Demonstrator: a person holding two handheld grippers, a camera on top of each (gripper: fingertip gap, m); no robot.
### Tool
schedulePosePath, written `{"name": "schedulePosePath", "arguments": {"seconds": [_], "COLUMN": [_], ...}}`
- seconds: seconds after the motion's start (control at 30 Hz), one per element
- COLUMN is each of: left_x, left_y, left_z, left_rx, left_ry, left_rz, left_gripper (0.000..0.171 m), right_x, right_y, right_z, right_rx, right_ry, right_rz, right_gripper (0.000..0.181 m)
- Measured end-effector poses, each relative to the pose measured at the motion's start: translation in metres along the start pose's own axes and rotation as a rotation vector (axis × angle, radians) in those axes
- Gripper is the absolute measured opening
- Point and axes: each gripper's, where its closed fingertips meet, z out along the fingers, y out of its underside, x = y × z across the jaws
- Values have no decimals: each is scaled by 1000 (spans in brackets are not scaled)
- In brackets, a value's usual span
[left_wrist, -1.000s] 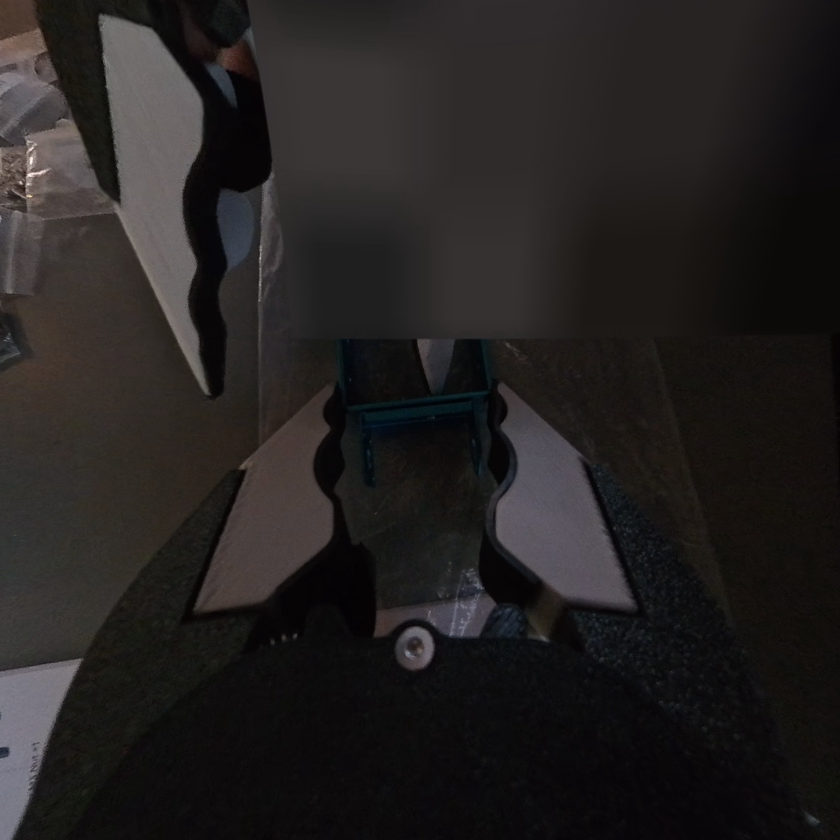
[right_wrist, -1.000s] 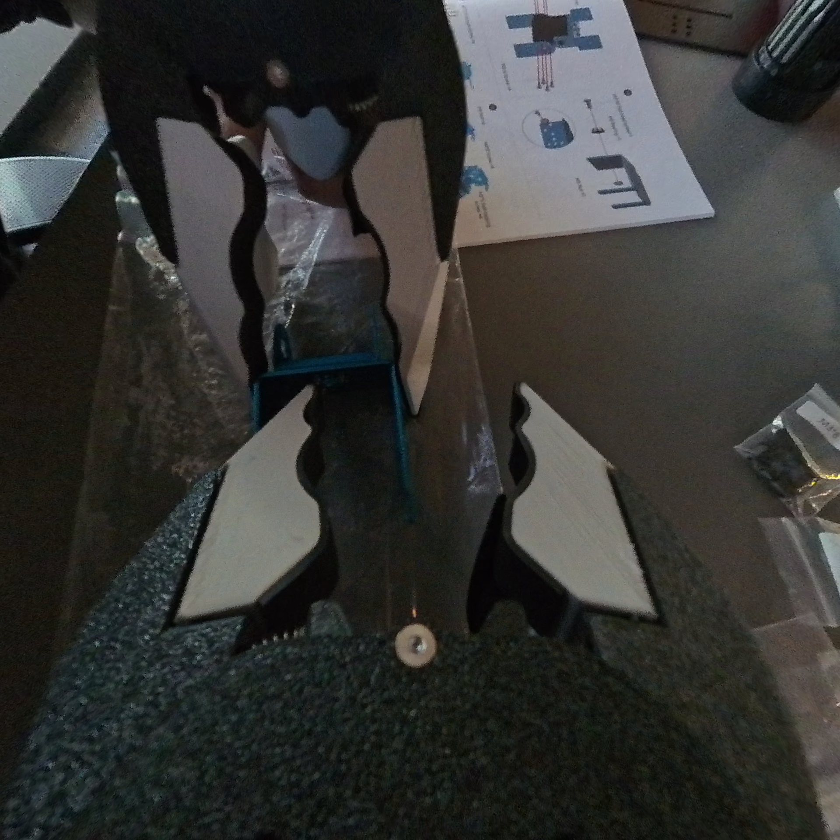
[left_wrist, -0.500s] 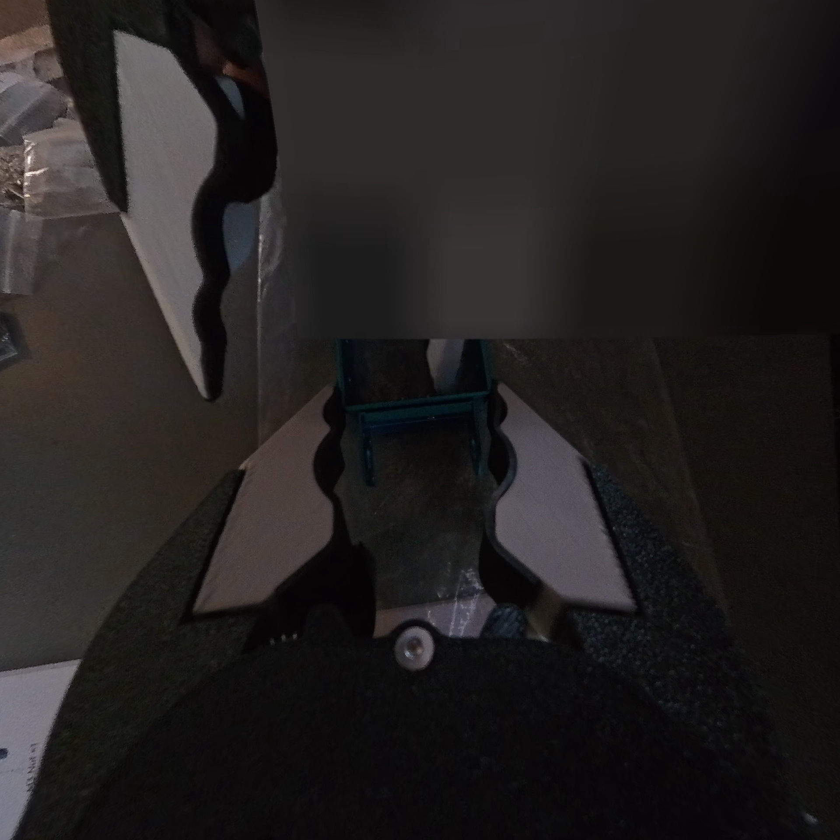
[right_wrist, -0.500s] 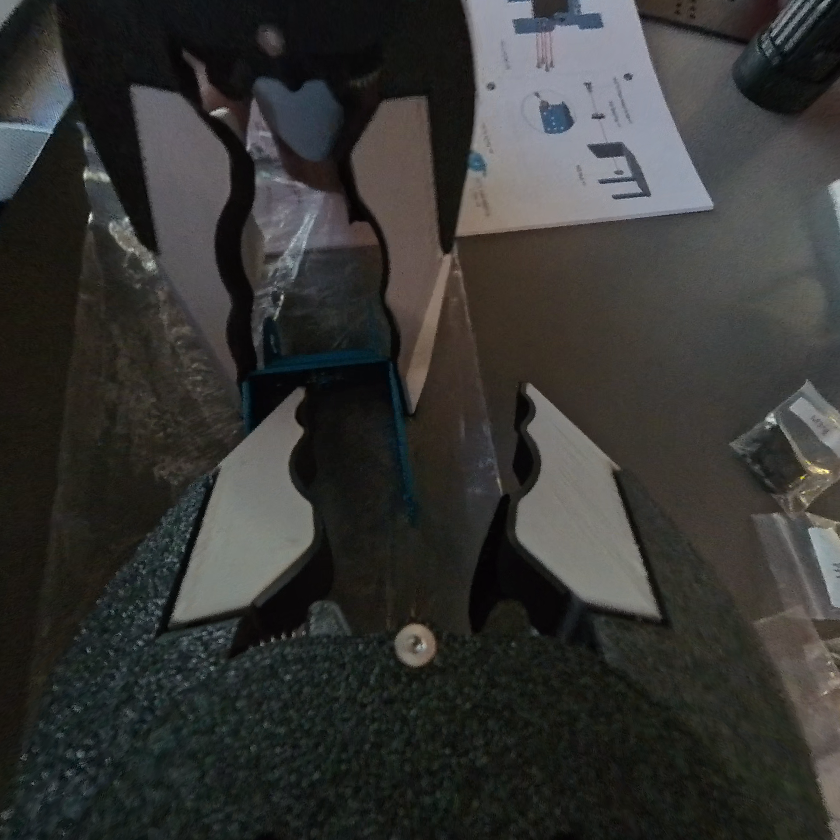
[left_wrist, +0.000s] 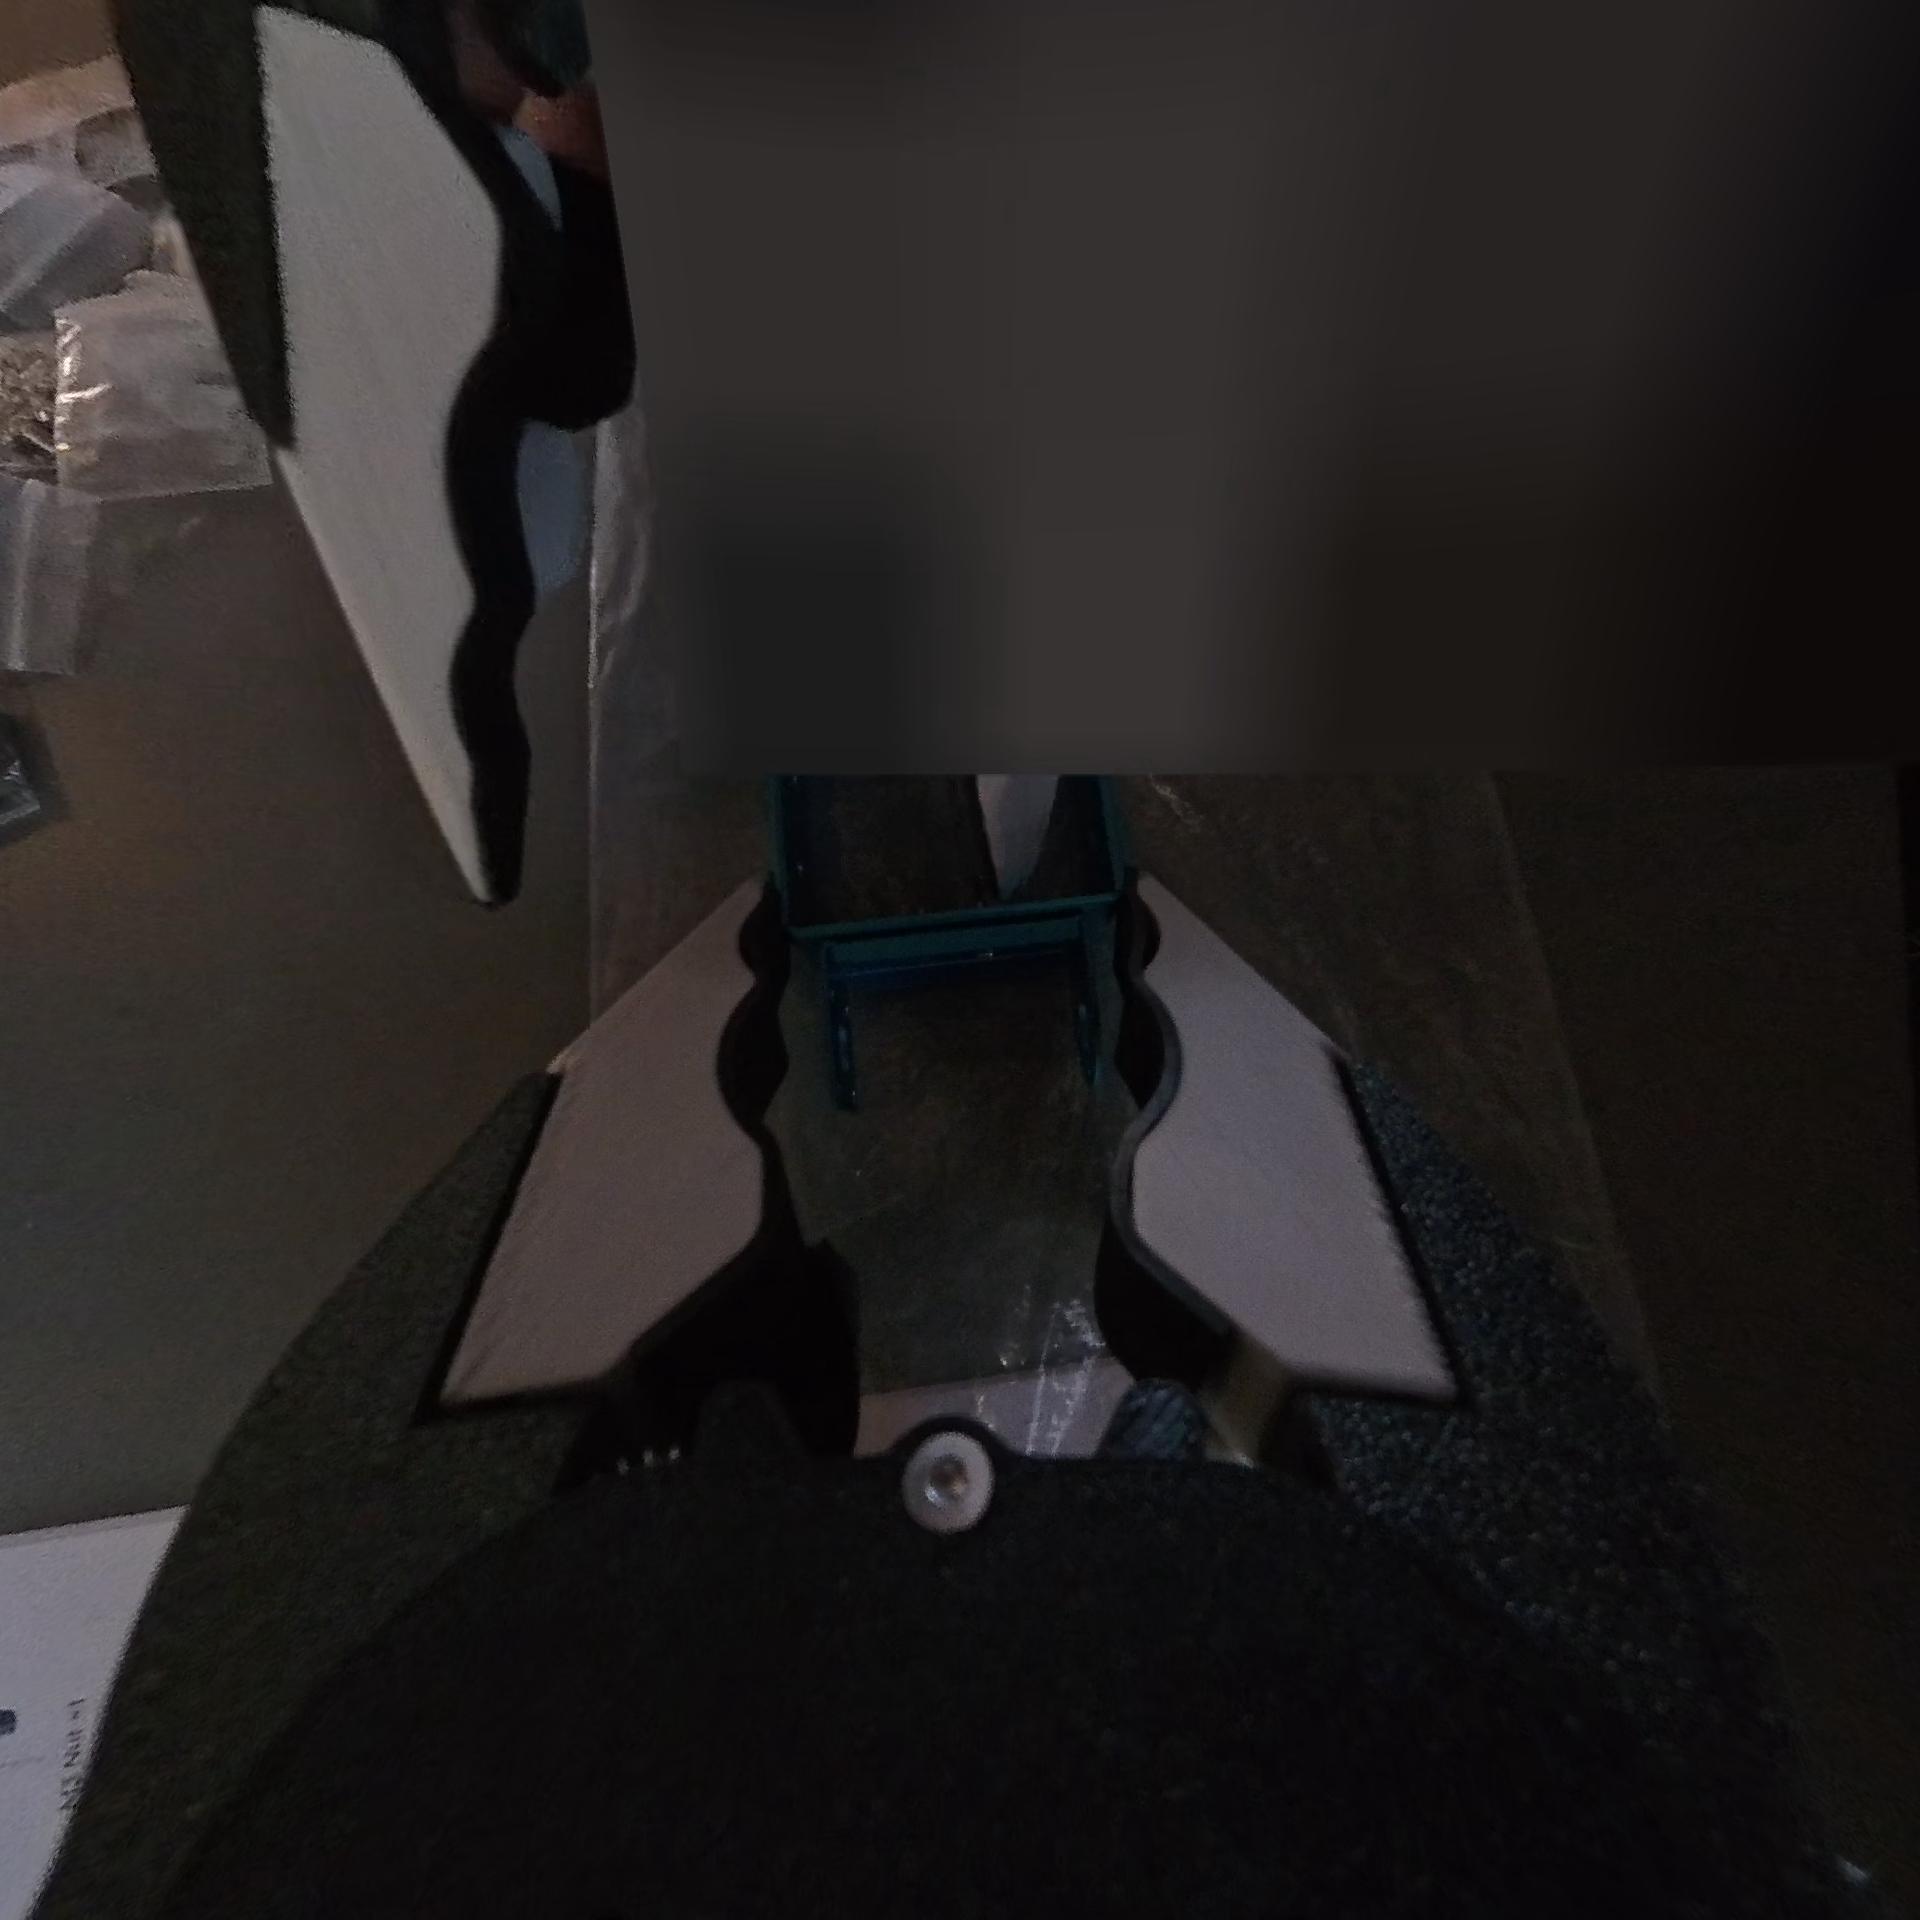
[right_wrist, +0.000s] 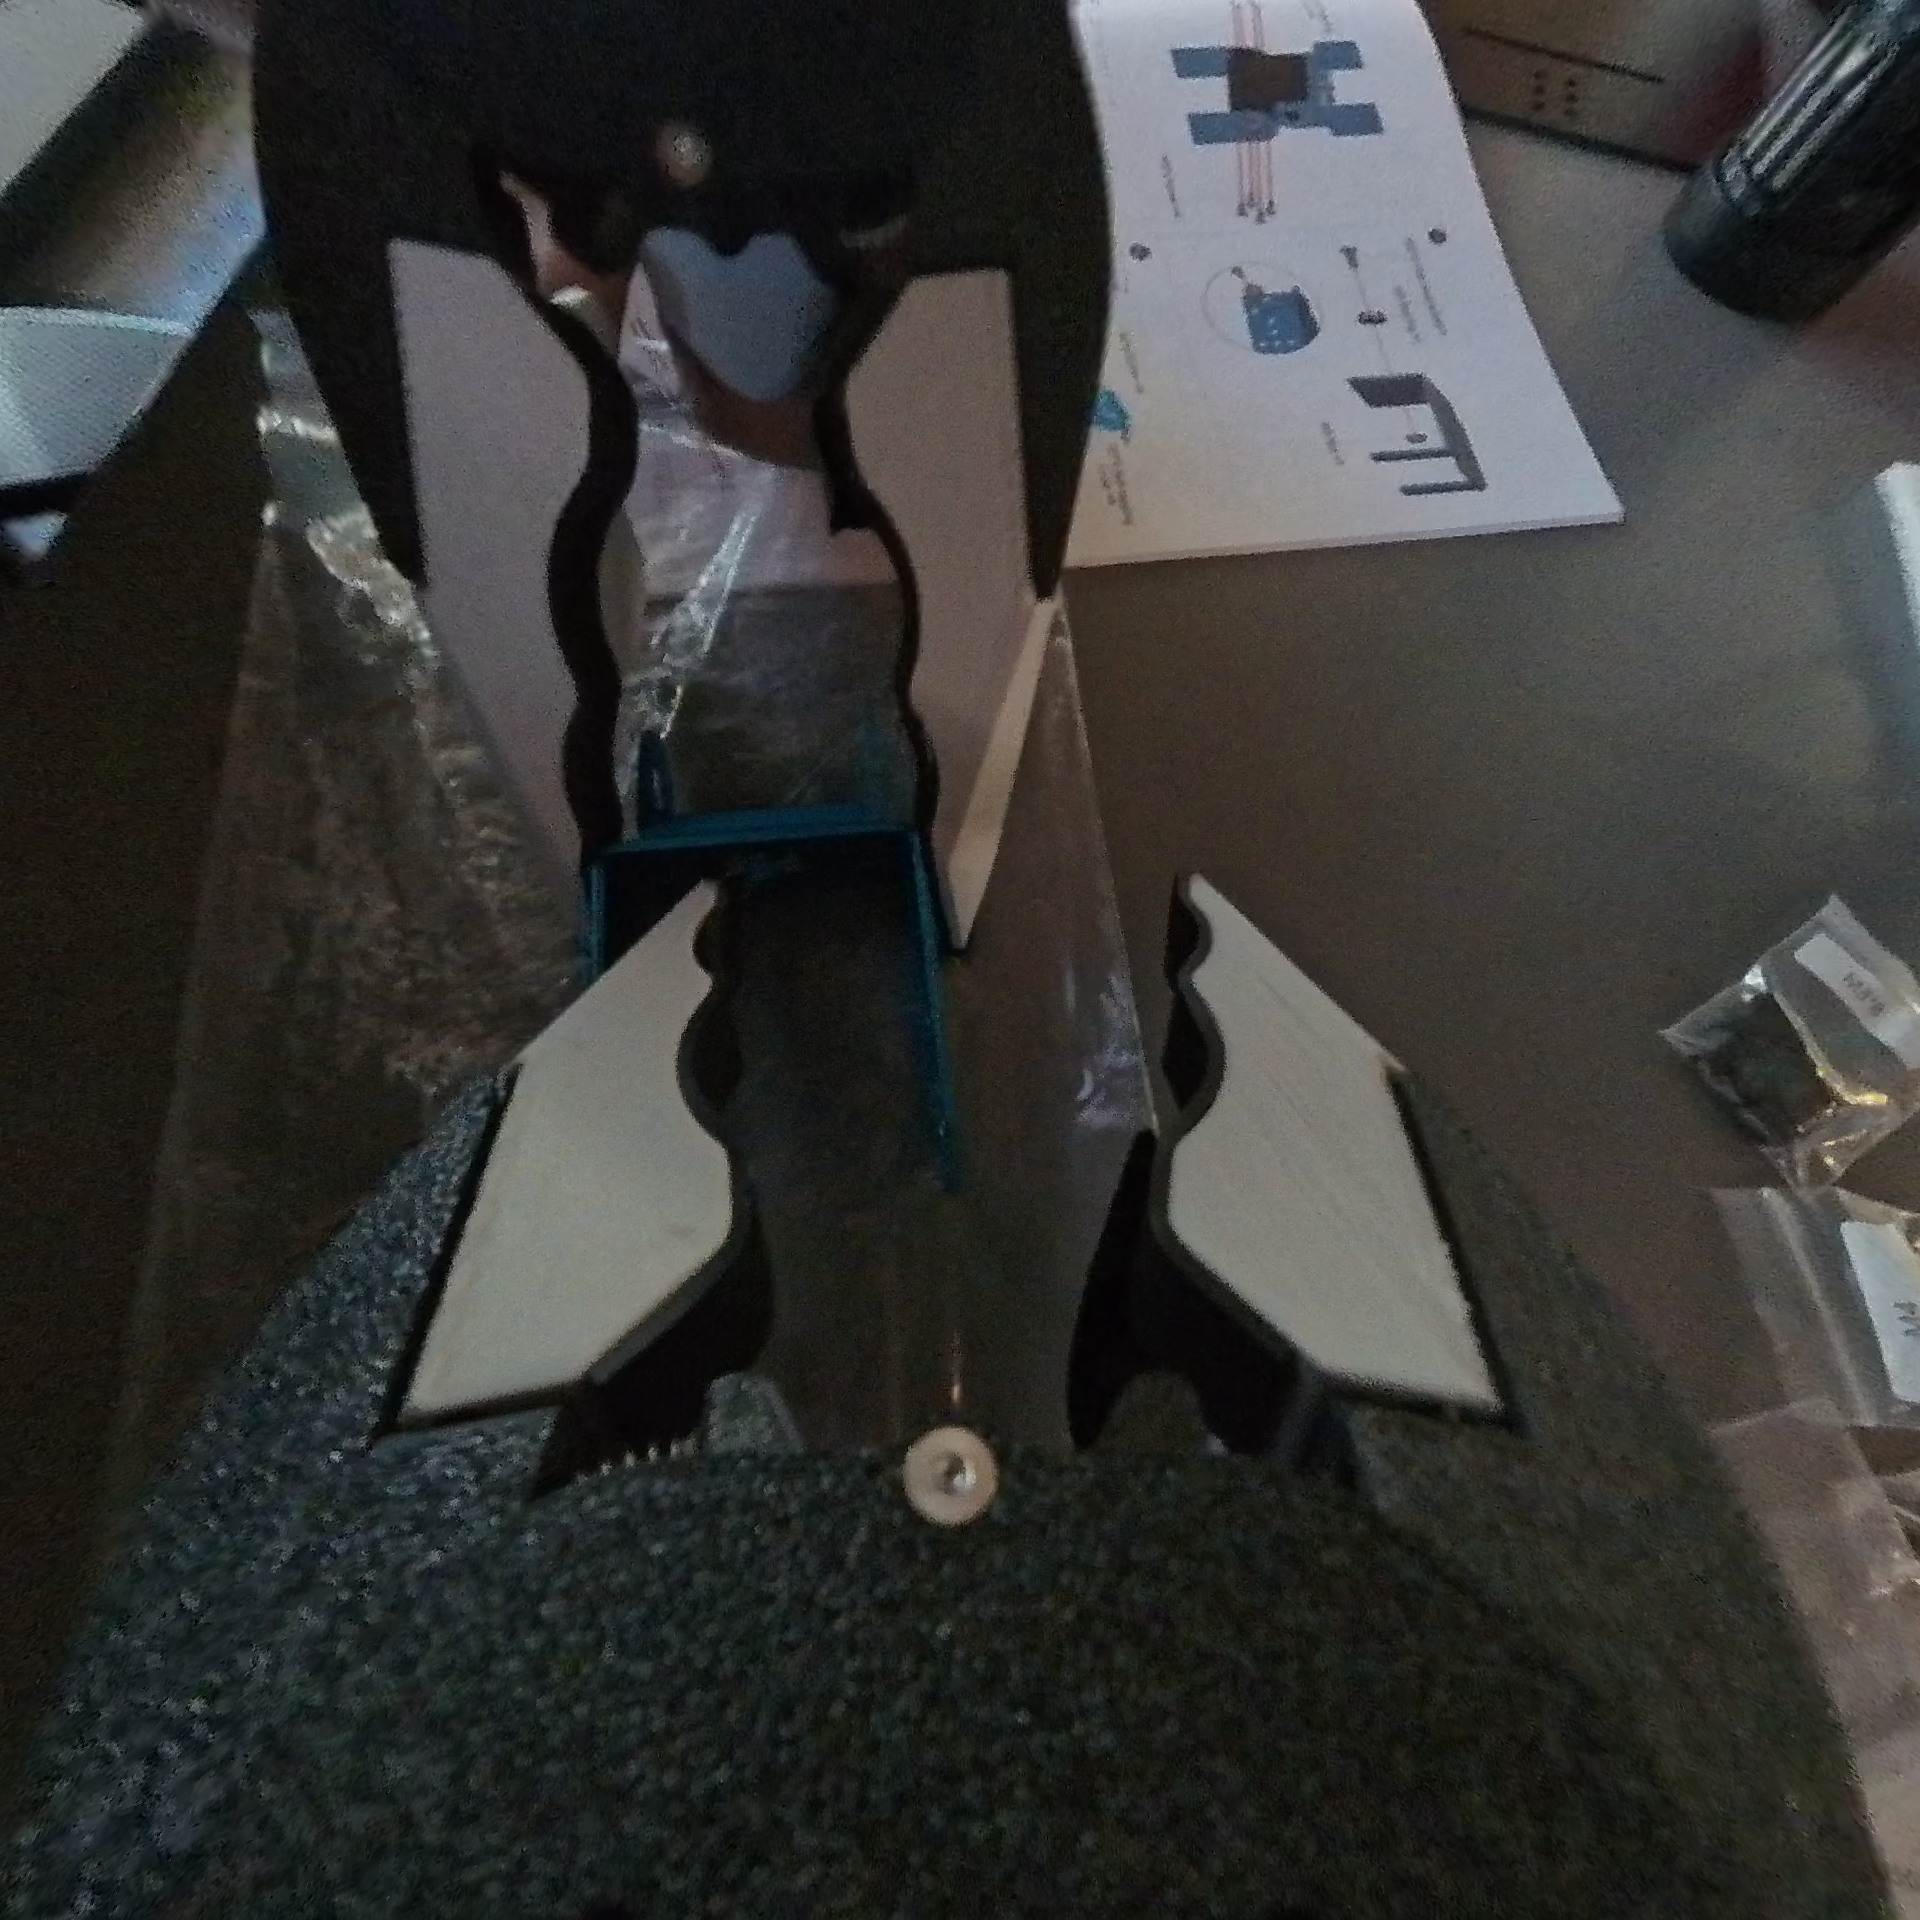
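A blue U-shaped metal bracket (left_wrist: 951, 930) lies inside a clear plastic bag (left_wrist: 935, 1247) on the grey table. My left gripper (left_wrist: 951, 909) is shut on the bracket, one fingertip against each side wall through the bag. In the right wrist view the bracket (right_wrist: 769, 831) sits between the left gripper's white-padded fingers (right_wrist: 488, 499). My right gripper (right_wrist: 948, 891) faces it with its jaws wide apart and holds nothing. Its left fingertip lies over the bracket's near left corner, its right fingertip outside the bracket over the bag (right_wrist: 364, 779). One right finger (left_wrist: 384, 416) shows at the upper left of the left wrist view.
A white instruction sheet (right_wrist: 1299, 260) with blue drawings lies behind the bag. Small clear bags of dark hardware (right_wrist: 1787, 1039) lie at the right, with a dark cylinder (right_wrist: 1808, 156) at the far right corner. More bags (left_wrist: 104, 416) show at the left in the left wrist view. About 25 cm separates my right fingertips from the dark cylinder (right_wrist: 1808, 156).
The right gripper has shifted slightly, staying open over the bracket. The left gripper keeps its hold and has not visibly moved.
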Motion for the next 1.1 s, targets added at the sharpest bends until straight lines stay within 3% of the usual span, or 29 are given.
{"name": "schedulePosePath", "arguments": {"seconds": [0.17,0.27,0.67,0.83,0.97,1.1], "left_x": [0,0,0,0,0,0], "left_y": [0,0,0,0,0,0], "left_z": [0,0,0,0,1,1], "left_rx": [0,0,0,0,0,0], "left_ry": [1,1,2,3,3,2], "left_rz": [-1,-1,-1,-2,-2,-2], "left_gripper": [64,64,64,64,64,64], "right_x": [6,3,-3,6,0,8], "right_y": [3,-1,2,0,4,1], "right_z": [3,-2,3,-1,3,0], "right_rx": [-22,10,-23,5,-30,-4], "right_ry": [16,1,13,11,26,16], "right_rz": [38,34,-26,51,-19,62], "right_gripper": [92,85,86,91,87,93]}}
